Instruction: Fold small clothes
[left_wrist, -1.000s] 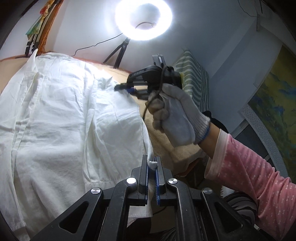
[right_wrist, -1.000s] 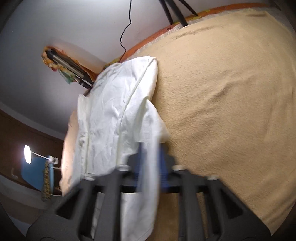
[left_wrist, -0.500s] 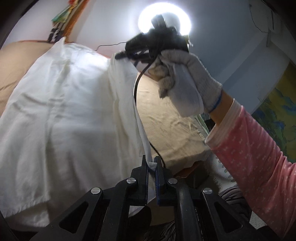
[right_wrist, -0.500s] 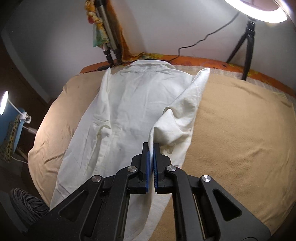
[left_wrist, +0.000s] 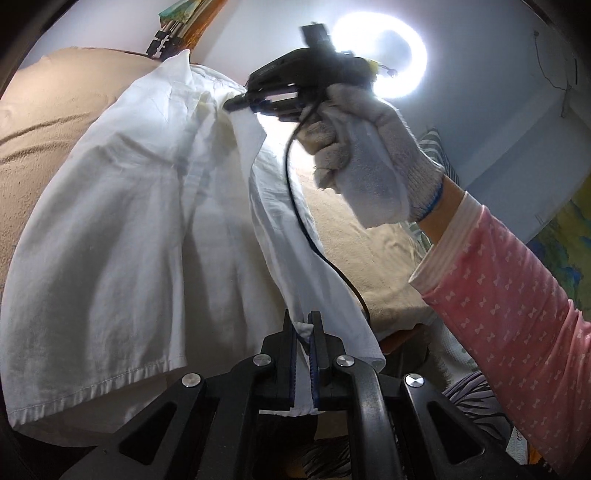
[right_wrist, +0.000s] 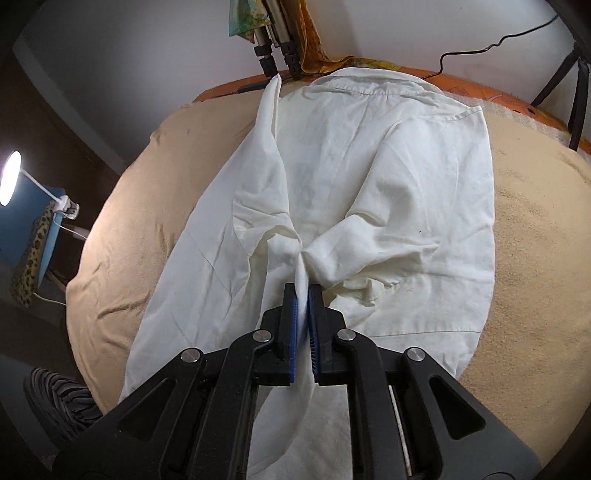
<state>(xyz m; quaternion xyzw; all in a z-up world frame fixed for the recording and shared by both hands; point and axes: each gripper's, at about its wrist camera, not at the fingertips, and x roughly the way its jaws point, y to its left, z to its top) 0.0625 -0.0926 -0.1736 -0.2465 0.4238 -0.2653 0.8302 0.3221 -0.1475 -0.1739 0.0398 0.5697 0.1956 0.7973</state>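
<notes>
White cotton shirt (right_wrist: 332, 192) spread collar-far on a tan blanket (right_wrist: 535, 229), right side panel carried over toward the middle. Left gripper (left_wrist: 304, 326) clamped tight on a bunched hem corner at the shirt's near end; right gripper (right_wrist: 303, 291) farther up the shirt, jaws easing apart with a pinch of cloth between the blue pads (right_wrist: 293, 321), worked by a gloved hand (left_wrist: 369, 162). Best done by lowering both held points onto the shirt's middle before letting go, keeping the folded edge straight and taut. Black cable (left_wrist: 317, 247) trailing across the shirt's lifted edge, a likely snag. Ring light (left_wrist: 406, 62) beyond the shirt's collar end; small lamp (right_wrist: 9, 177) off to the shirt's left.
</notes>
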